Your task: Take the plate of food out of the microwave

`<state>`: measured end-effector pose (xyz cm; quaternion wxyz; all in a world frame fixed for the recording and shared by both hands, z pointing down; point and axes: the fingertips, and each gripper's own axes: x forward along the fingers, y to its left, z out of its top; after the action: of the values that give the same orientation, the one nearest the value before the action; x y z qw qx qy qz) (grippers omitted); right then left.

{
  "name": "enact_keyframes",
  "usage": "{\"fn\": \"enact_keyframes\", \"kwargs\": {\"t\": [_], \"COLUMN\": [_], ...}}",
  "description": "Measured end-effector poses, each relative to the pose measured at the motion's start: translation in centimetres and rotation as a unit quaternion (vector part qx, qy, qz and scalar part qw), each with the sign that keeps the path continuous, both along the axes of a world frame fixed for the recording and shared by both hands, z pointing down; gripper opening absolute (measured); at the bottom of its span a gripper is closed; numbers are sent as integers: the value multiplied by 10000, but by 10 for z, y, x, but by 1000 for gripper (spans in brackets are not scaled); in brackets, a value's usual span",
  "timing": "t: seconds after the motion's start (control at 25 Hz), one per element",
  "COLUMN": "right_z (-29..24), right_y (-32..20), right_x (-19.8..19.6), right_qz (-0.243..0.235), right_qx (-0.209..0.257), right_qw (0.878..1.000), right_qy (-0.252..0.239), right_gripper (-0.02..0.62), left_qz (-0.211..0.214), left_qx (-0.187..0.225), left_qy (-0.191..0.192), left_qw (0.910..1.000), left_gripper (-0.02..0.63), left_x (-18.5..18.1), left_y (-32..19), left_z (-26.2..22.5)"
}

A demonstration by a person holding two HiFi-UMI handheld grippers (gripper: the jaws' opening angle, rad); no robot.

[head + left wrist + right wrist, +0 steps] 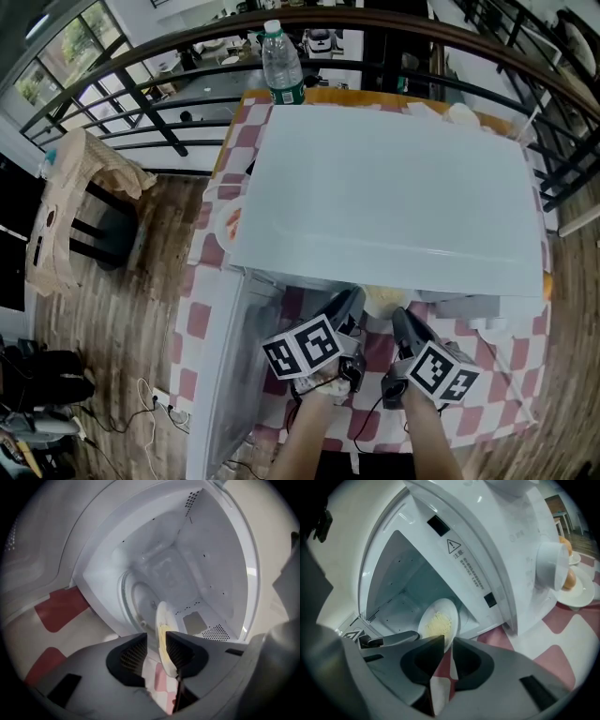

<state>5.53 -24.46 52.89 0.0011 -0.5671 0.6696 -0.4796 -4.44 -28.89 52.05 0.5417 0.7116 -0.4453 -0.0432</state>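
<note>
Between right gripper [447, 639] jaws: plate of food [437, 620], rim clamped, at microwave [394, 187] mouth. Left gripper [156, 634]: jaws apart, straddling rim. Door [220, 375] open; withdrawal likely outstanding.

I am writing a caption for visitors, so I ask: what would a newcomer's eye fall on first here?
The white microwave fills the middle of the checked table in the head view. At its open mouth, a plate of yellow food is between the two grippers: the right gripper pinches its rim, and the left gripper has the rim between open jaws.
</note>
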Motion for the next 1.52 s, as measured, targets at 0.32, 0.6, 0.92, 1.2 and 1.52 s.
{"fn": "enact_keyframes", "kwargs": {"t": [0.32,0.6,0.92,1.2,1.52], "right_z": [2,-1,1,9,6], "right_y": [-3,-5,1,-5,-8], "right_x": [7,11,1,-9,-3], "right_qz": [-93,-31,258,349,639], "right_qx": [48,187,77,-33,-17], "right_qw": [9991,9992,9996,9968,9944], "right_qy": [414,349,-91,-714,-840], "right_gripper": [63,60,144,97,57], "left_qz": [103,-122,-231,-159,-108], "left_qx": [-93,-85,-15,58,98], "left_qy": [6,94,116,-9,-177], "left_qw": [9999,9998,9997,9999,9997], "left_gripper": [108,40,40,40,54], "left_x": [10,6,7,8,8], "left_y": [3,2,2,4,9], "left_z": [3,5,4,5,5]}}
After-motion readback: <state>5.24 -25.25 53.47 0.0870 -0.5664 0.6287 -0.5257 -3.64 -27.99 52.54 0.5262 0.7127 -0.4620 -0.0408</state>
